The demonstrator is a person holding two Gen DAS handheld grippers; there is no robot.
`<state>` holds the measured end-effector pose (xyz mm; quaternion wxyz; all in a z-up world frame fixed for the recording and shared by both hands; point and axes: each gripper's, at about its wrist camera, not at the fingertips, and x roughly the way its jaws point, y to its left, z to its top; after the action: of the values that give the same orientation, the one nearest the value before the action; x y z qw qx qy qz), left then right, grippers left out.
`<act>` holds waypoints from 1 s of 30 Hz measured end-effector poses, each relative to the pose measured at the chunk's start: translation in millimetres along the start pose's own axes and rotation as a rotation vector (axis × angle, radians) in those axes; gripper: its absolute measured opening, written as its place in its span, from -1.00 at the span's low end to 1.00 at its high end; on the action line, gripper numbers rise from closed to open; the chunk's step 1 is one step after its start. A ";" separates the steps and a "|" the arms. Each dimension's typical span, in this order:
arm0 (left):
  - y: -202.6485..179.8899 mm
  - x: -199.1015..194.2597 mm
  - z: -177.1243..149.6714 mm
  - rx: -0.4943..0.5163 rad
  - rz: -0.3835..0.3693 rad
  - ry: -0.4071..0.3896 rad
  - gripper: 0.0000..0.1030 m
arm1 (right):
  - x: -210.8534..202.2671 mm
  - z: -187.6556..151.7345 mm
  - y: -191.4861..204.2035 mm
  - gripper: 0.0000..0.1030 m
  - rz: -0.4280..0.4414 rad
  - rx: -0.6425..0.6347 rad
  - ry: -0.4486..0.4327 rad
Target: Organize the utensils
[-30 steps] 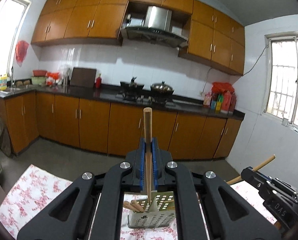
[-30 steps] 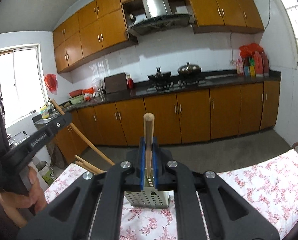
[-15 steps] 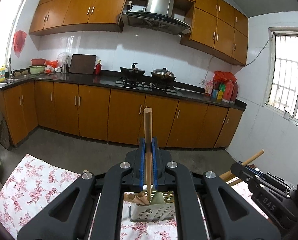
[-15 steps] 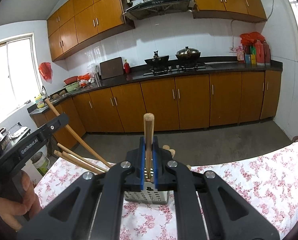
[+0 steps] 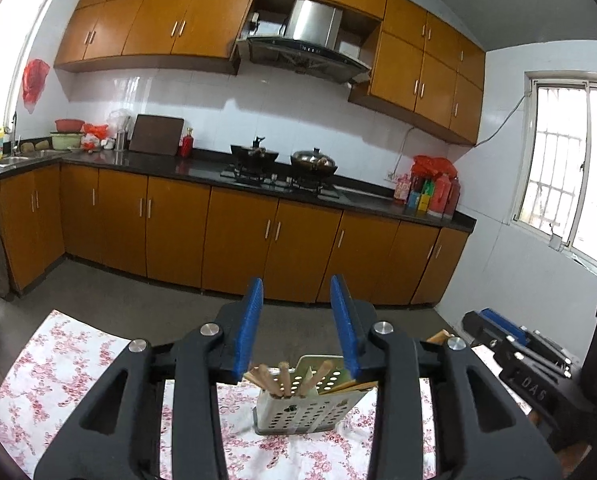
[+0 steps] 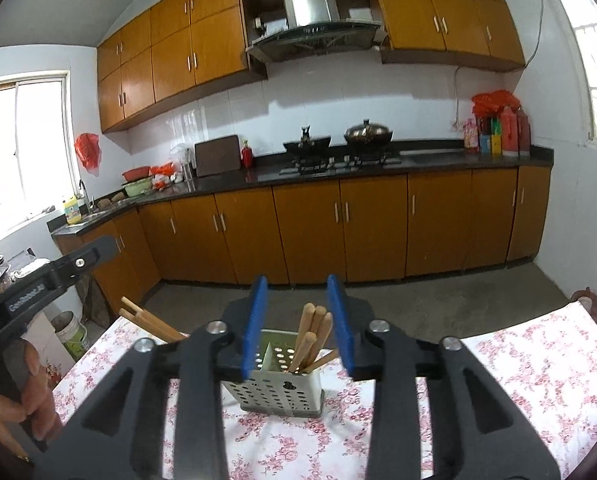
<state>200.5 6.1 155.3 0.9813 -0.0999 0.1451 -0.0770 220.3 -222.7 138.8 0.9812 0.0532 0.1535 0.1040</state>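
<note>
A perforated metal utensil holder (image 5: 304,412) stands on the floral tablecloth (image 5: 58,364); it also shows in the right wrist view (image 6: 282,390). Several wooden chopsticks (image 5: 282,378) stand in it, handles up (image 6: 312,336). My left gripper (image 5: 296,320) is open and empty, just above and in front of the holder. My right gripper (image 6: 296,318) is open and empty, over the holder from the other side. The right gripper shows at the right of the left wrist view (image 5: 518,356), and the left gripper's finger shows at the left of the right wrist view (image 6: 58,276).
The table (image 6: 538,364) has a floral cloth. More wooden sticks (image 6: 150,322) poke out at the holder's left. Behind are orange cabinets (image 5: 234,240), a dark counter with a stove and pots (image 5: 282,164), and a bucket (image 6: 72,336) on the floor.
Both grippers were shut on a wooden chopstick each; both have opened and the chopsticks now stand in the holder. The holder sits closer under both grippers.
</note>
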 end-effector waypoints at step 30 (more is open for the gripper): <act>17.0 -146.6 -162.2 0.164 0.156 -0.025 0.96 | -147.9 -164.4 37.4 0.92 -0.102 -0.072 -0.020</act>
<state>15.2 20.8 38.9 0.9909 -0.0089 0.1336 -0.0107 24.1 -207.0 31.1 0.9880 0.0111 0.1423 0.0586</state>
